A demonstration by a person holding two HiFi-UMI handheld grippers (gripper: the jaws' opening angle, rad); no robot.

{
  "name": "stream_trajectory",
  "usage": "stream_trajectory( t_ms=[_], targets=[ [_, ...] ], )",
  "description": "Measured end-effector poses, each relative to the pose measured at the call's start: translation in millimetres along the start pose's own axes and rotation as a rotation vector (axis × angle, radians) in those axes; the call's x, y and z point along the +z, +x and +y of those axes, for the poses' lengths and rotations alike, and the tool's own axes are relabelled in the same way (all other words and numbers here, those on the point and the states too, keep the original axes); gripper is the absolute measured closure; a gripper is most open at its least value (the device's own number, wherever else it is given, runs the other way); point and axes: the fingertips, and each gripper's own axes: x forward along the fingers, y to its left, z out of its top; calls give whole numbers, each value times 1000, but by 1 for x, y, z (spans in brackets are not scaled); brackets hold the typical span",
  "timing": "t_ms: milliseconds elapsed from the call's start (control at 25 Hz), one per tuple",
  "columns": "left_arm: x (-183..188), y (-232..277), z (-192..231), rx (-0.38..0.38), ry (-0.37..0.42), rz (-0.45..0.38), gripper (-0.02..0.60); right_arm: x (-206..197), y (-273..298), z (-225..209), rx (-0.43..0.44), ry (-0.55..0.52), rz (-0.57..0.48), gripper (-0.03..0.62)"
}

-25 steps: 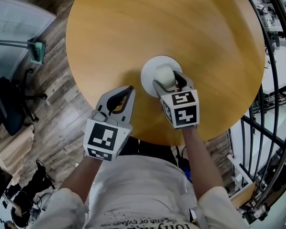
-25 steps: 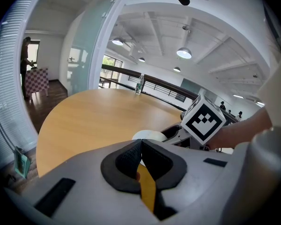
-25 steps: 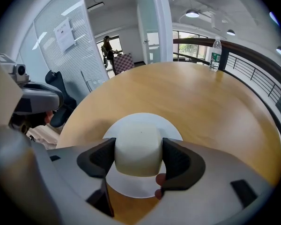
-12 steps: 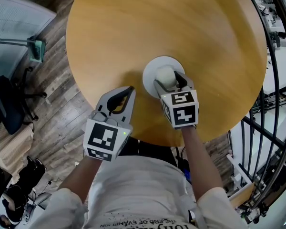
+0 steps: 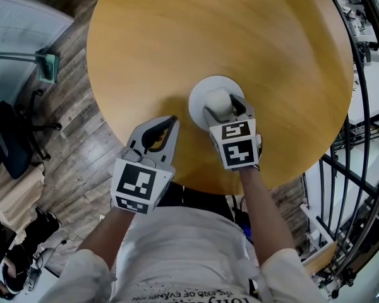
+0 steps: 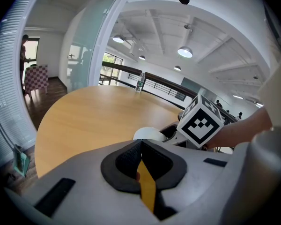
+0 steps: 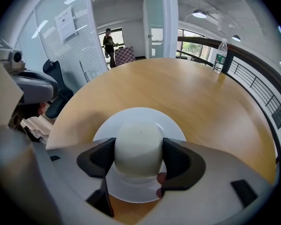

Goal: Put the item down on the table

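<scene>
Currently right gripper clamps the pale round item over the plate; lower level, then release (left gripper closed, empty).

The right gripper reaches in over the near edge of the table. Its jaws press on either side of a pale rounded item, and its marker cube faces up. The right forearm runs straight back off that edge. The left gripper hangs over the same edge, further left, jaws together with nothing between them, tips angled toward the table's middle. The left forearm slants back off the table.
</scene>
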Motion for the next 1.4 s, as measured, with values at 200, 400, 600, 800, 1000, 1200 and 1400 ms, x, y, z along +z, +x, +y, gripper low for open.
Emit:
stream_trajectory(
  t_ms=[200, 400, 600, 800, 1000, 1200, 1400],
  targets=[
    [0, 0, 0, -2, 0, -1, 558, 0, 1, 1, -9, 4, 13, 263],
    [-1, 1, -1, -2, -2, 3, 558, -1, 1, -1, -11, 6, 11, 263],
    [-1, 0, -1, 2, -3, 2, 558, -1, 0, 2, 11, 7, -7, 263],
    [-1, 1, -2, 6, -3, 2, 558, 1, 1, -2, 7, 3, -35, 261],
    [0, -4, 2, 12, -8, -5, 558, 10, -8, -2, 13, 7, -44, 261],
    [9, -10, -3, 15, 1, -22, 558, 16, -27, -1, 15, 29, -80, 261],
    [18, -24, -13, 18, 23, -40, 558, 18, -52, 8, 24, 44, -124, 263]
  ],
)
